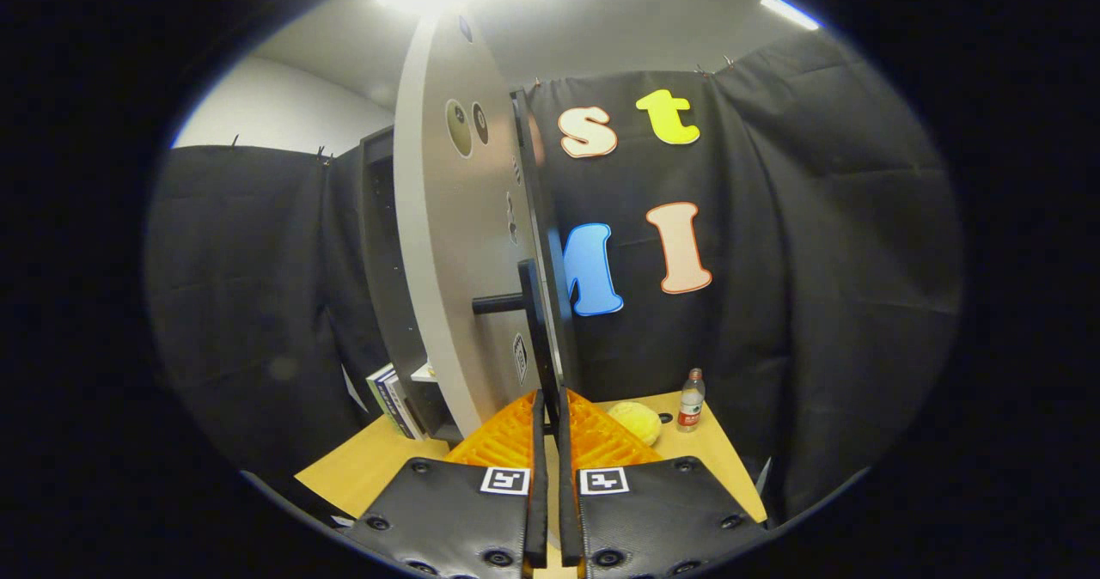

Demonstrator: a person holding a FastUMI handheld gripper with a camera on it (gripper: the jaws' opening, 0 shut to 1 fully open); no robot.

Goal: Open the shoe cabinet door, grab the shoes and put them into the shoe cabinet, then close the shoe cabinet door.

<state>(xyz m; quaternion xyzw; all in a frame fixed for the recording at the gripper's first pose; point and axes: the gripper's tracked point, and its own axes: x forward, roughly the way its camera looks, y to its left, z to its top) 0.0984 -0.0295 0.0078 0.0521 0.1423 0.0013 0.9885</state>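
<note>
The gripper (550, 407) is closed on the handle (534, 321) of the shoe cabinet door (451, 244). Both fingers press on the lower end of this dark vertical bar, one on each side, with only a narrow gap between them where the bar sits. A short dark peg joins the bar to the door face.

The door is a pale grey panel and it stands open, seen almost edge-on, rising from just ahead of the fingers to high above them. Some small round and oval stickers are on its face; I cannot tell what they show.

To the left of the door is the shoe cabinet (382, 278), a dark upright body. Its inside is only partly visible and looks dark, so I cannot tell what it holds. At its bottom, near the desk (369, 467), a few books (391, 403) lean against it, and a pale shelf edge shows just beside them.

The desk is a light wooden surface under the gripper. To the right of the fingers, a little beyond them, a soft yellow object (638, 420) lies on the desk. It may be one of the shoes, but its form is not clear. Just beside it, further to the right, a small bottle (691, 400) with a red label stands upright near the black cloth wall.
</note>
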